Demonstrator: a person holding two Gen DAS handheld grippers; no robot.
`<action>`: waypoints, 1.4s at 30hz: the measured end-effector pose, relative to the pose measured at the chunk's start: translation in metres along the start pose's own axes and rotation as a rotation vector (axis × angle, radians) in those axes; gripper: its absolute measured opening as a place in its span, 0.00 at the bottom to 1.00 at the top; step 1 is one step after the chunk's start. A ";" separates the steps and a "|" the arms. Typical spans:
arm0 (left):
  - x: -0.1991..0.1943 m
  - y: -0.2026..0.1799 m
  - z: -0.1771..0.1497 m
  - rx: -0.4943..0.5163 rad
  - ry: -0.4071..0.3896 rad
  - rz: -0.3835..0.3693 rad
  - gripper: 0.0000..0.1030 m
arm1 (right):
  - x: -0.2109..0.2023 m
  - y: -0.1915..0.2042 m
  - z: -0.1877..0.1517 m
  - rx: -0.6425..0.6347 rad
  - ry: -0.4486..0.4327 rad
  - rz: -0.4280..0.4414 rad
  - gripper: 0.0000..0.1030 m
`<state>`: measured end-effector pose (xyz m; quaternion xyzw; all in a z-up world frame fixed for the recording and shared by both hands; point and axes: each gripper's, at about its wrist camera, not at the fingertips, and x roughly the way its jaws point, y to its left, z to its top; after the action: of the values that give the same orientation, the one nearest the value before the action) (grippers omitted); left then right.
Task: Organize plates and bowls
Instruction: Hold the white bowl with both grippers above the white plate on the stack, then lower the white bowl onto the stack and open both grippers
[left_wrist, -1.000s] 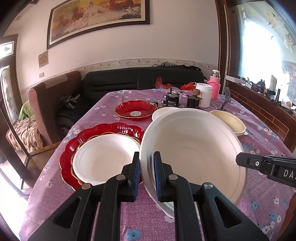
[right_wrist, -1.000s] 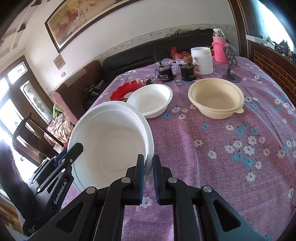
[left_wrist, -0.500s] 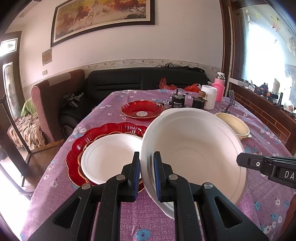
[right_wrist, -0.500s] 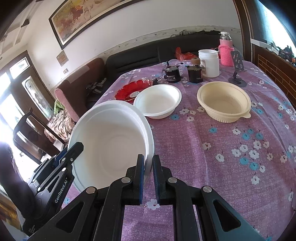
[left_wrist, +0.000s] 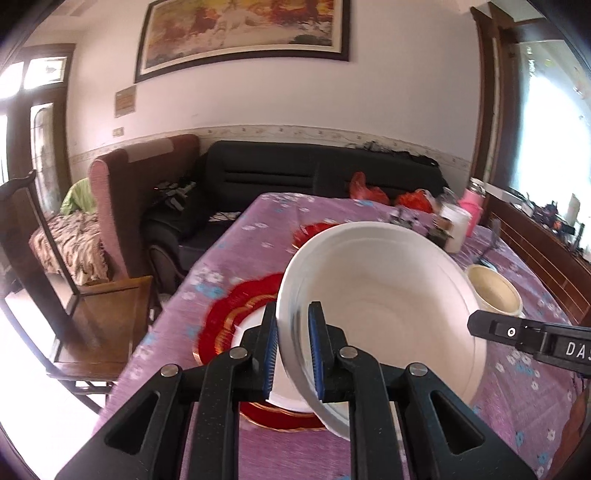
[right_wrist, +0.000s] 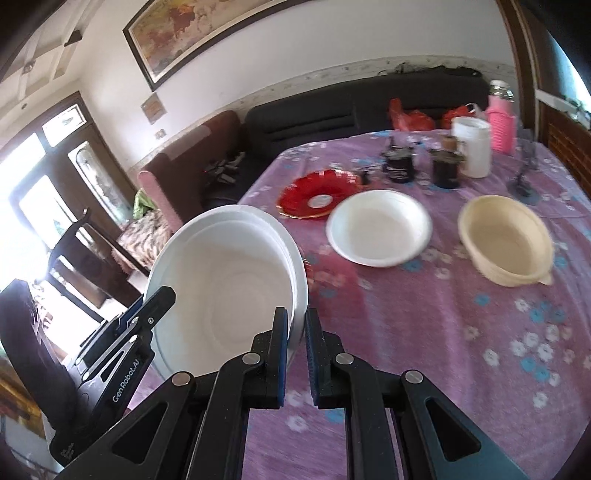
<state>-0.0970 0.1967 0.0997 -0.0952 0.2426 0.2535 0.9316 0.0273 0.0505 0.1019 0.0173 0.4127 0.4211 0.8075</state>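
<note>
A large white bowl hangs tilted above the purple tablecloth, held from both sides. My left gripper is shut on its left rim, and my right gripper is shut on the opposite rim. In the other wrist view each one appears as a black finger: the right gripper and the left gripper. Under the bowl's left side lies a big red plate with a white plate on it, mostly hidden. A small red plate, a smaller white bowl and a cream bowl rest farther back.
Dark jars, a white canister and a pink bottle stand at the table's far end. A wooden chair sits at the table's left edge. A black sofa runs behind the table.
Both grippers have carried the large white bowl leftward and a little upward. It now covers much of the red plate and the white plate on it. Both grips are unchanged.
</note>
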 end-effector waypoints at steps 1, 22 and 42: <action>0.000 0.005 0.003 -0.004 0.000 0.009 0.14 | 0.004 0.004 0.002 -0.002 0.004 0.008 0.11; 0.040 0.039 0.002 -0.078 0.109 0.047 0.14 | 0.069 0.014 0.012 0.030 0.113 0.040 0.11; 0.051 0.045 0.000 -0.088 0.129 0.047 0.14 | 0.076 0.014 0.010 0.040 0.127 0.041 0.12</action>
<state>-0.0823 0.2569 0.0713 -0.1466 0.2931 0.2791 0.9026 0.0478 0.1153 0.0642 0.0150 0.4711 0.4295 0.7703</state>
